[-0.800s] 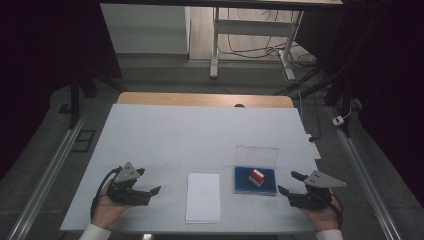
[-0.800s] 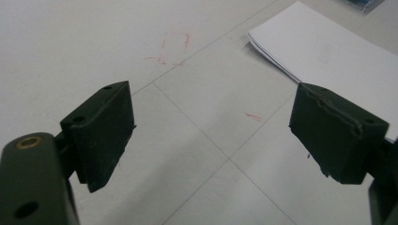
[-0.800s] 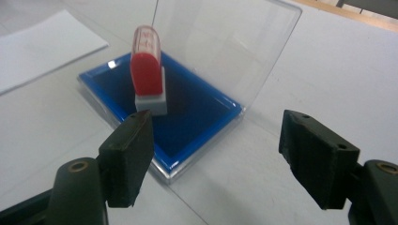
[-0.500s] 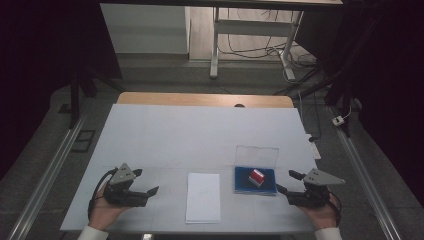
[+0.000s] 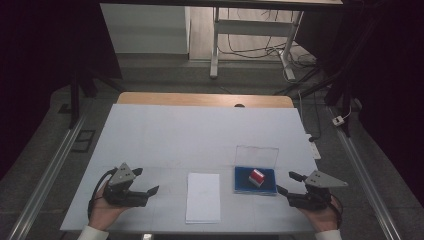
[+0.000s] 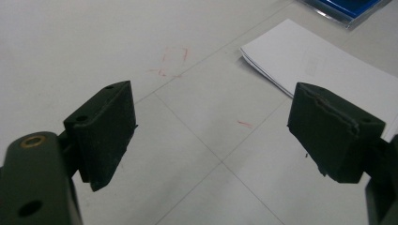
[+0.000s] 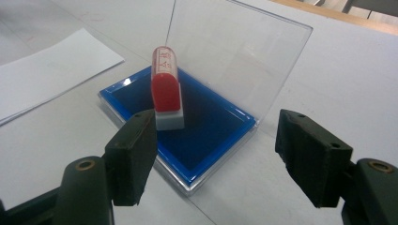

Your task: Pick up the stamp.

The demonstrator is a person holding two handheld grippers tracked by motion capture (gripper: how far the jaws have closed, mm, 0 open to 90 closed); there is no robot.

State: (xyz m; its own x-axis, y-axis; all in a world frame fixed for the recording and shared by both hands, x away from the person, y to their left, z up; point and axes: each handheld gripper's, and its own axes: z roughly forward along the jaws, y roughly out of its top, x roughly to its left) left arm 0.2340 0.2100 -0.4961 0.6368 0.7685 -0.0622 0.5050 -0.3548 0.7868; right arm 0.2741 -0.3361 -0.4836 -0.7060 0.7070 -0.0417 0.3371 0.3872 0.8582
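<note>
A red stamp with a white base (image 5: 256,176) stands on a blue ink pad (image 5: 244,184) whose clear lid (image 5: 256,156) is raised behind it. A white stack of paper (image 5: 203,196) lies to the left of the pad. My right gripper (image 5: 285,182) rests at the pad's right edge, open, with nothing held. In the right gripper view the stamp (image 7: 166,89) and the pad (image 7: 220,140) sit just beyond my open right gripper (image 7: 216,124). My left gripper (image 5: 146,180) is open over bare table left of the paper. The left gripper view shows it (image 6: 211,122) wide apart, with the paper (image 6: 328,65) beyond.
The white table (image 5: 200,135) has a wooden far edge (image 5: 200,99). Faint red marks (image 6: 171,61) stain the surface near the left gripper. Metal rails (image 5: 55,165) run along both sides, with cables on the floor beyond.
</note>
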